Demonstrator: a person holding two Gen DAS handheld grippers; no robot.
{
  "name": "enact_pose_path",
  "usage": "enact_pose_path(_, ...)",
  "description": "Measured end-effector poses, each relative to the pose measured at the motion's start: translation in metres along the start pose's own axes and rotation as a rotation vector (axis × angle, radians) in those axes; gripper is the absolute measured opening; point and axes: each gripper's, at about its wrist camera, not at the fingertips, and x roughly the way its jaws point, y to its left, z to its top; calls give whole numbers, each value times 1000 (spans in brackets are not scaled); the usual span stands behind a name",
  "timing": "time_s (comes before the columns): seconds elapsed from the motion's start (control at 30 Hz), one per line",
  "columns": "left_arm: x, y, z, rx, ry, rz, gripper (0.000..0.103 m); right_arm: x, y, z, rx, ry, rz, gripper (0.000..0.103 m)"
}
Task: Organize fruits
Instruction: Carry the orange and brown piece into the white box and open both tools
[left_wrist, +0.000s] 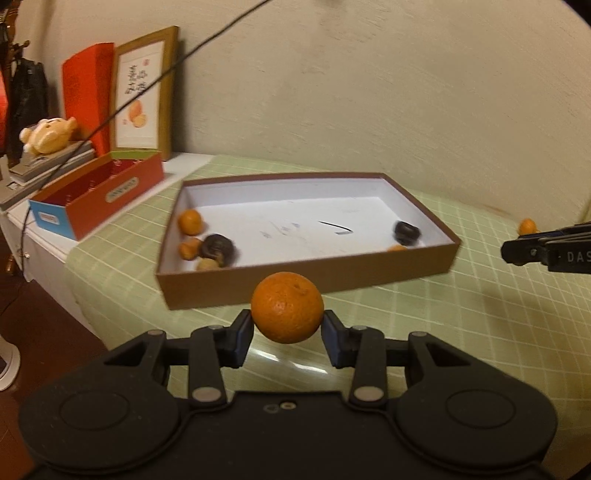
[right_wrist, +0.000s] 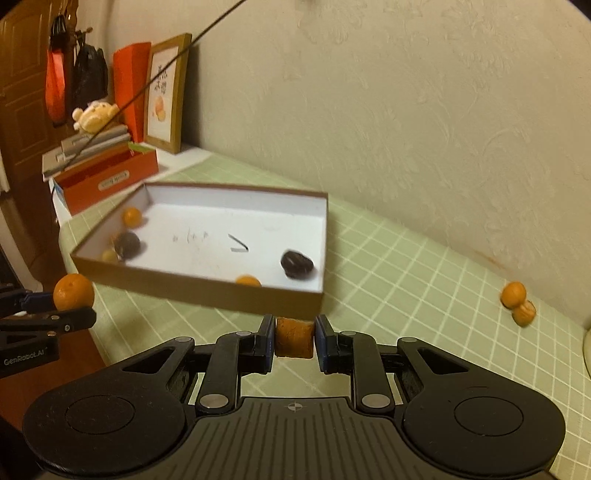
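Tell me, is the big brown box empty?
No. The brown box holds small oranges and dark fruits on its white floor.

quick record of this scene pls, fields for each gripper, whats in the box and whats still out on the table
left gripper: shut on round orange, held short of the box
right gripper: shut on small orange-brown piece
box: brown, open, white inside; holds several small orange fruits and two dark fruits
left on table: small orange fruit touching a brownish piece, far right on the green checked cloth
behind box: red carton, framed picture
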Motion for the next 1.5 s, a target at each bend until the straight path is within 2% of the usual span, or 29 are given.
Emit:
enact_pose_path(0.43, 17, 34, 40, -53, -60, 67, 30, 32, 5, 38, 38, -71, 28, 23)
enact_pose_path(0.8, 46, 40, 68, -62, -89, 94, 30, 66, -1, 64, 76, -87, 53, 23)
enact_pose_path(1.5, 103, 50, 85, -98, -34, 104, 30, 140, -5, 87, 124, -42, 79, 23)
